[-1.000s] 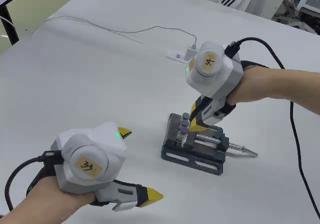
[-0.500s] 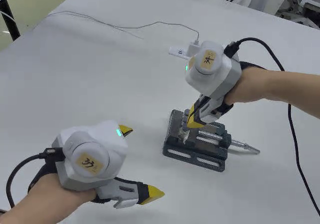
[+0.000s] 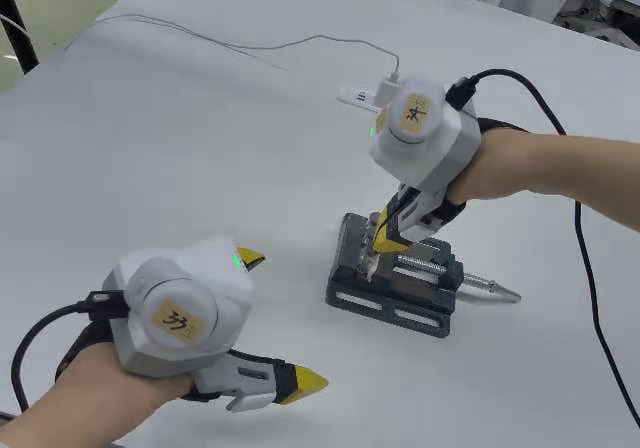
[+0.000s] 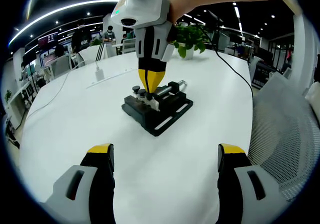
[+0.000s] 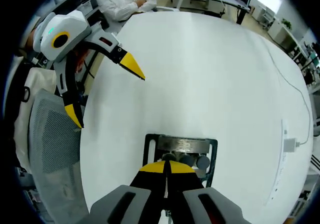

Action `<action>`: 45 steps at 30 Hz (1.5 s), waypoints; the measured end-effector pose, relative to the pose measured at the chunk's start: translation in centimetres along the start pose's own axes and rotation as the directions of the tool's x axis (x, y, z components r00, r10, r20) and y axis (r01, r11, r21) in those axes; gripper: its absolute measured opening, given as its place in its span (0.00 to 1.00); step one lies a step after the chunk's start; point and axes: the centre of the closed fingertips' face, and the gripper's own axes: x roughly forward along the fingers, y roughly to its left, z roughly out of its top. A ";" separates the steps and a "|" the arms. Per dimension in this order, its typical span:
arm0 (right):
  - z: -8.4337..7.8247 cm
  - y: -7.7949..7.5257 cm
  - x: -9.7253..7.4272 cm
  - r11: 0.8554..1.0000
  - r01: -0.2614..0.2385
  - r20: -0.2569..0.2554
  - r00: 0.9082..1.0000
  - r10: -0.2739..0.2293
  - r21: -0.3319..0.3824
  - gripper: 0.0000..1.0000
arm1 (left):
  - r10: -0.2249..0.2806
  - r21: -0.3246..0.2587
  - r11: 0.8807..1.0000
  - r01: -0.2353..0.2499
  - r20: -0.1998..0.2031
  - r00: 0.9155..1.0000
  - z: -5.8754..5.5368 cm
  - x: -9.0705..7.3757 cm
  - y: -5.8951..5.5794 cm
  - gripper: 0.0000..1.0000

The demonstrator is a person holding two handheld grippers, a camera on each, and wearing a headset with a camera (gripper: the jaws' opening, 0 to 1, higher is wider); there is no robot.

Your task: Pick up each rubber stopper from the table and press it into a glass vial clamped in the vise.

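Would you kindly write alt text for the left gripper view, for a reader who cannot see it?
The right gripper, jaws together, points down from above at a black vise in the middle of a white table. The left gripper hangs open in the foreground, aimed at the vise.

Left gripper (image 4: 165, 150) hovers low, its 2 jaws wide apart; right gripper (image 5: 165, 167) points down, jaws seemingly together.

Head view looks down on the tabletop (image 3: 180, 138). Left gripper view faces the vise (image 4: 157, 109) from low, well apart; right gripper view looks down on the vise, close. All share it.
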 end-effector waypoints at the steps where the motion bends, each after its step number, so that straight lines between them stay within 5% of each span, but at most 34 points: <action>1: 0.0 0.0 0.0 1.000 -0.003 0.000 1.000 0.003 0.004 0.00 | 0.000 -0.002 1.000 0.000 0.000 1.000 0.0 0.0 0.0 0.84; 20: -0.2 -0.1 0.3 1.000 -0.026 0.008 1.000 0.026 0.018 0.00 | -0.027 -0.017 0.999 0.027 -0.014 1.000 -0.5 1.1 -0.6 0.84; 45: 0.2 -0.1 0.4 0.981 -0.113 -0.047 0.991 0.122 0.159 0.00 | -0.042 -0.034 0.999 0.041 -0.020 0.999 -0.8 1.7 -1.1 0.84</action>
